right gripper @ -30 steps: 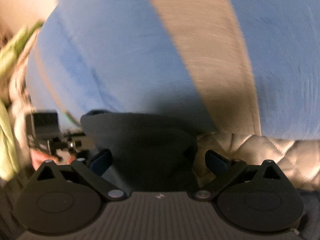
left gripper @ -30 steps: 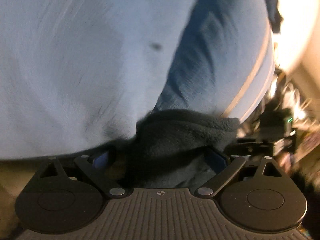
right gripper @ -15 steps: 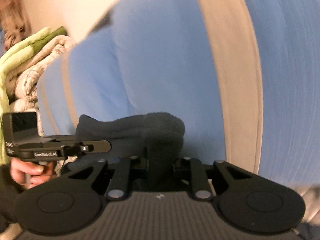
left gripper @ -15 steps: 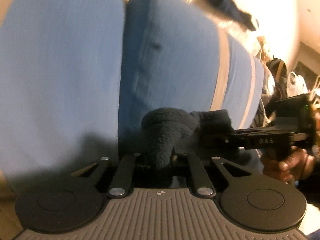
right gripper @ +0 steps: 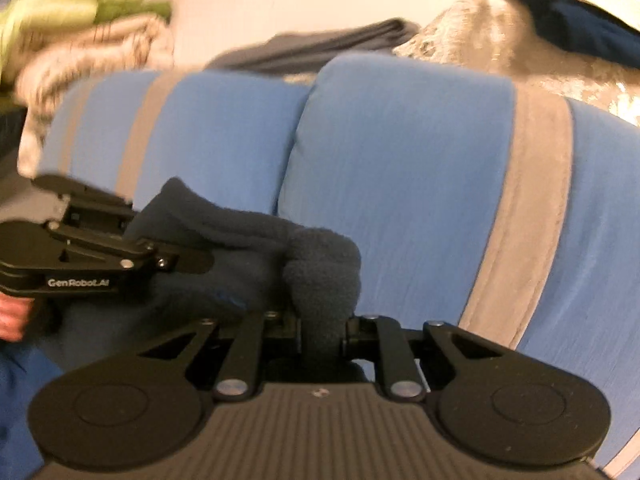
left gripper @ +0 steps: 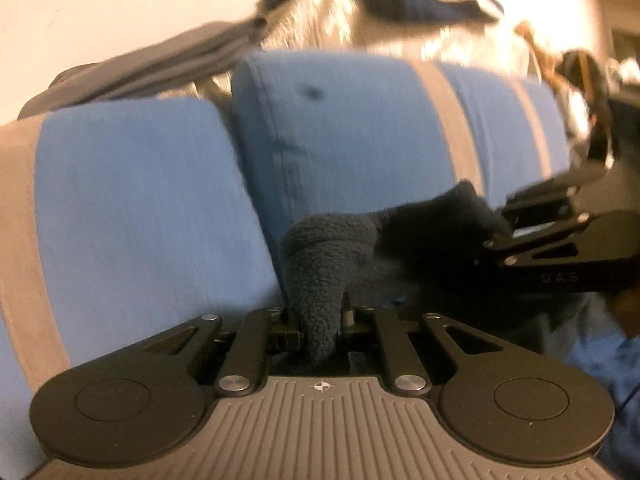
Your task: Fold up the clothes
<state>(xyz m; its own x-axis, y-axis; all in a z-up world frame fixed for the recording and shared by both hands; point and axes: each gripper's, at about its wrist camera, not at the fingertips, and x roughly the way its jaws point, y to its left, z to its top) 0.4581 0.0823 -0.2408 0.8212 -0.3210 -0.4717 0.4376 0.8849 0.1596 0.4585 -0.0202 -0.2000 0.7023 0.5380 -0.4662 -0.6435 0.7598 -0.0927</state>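
Both the left gripper (left gripper: 320,322) and right gripper (right gripper: 322,332) pinch bunched dark fleece (right gripper: 248,252) before the blue cushions (right gripper: 400,168) (soft, probably light); take its edges.

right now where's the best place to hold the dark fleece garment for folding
At its bunched top edge, one pinch at each end, coming from the near side. The dark fleece garment is already held so: left gripper and right gripper are clamped on separate folds.

Blurred green cloth (right gripper: 76,8), dark garment (left gripper: 412,0) smeared
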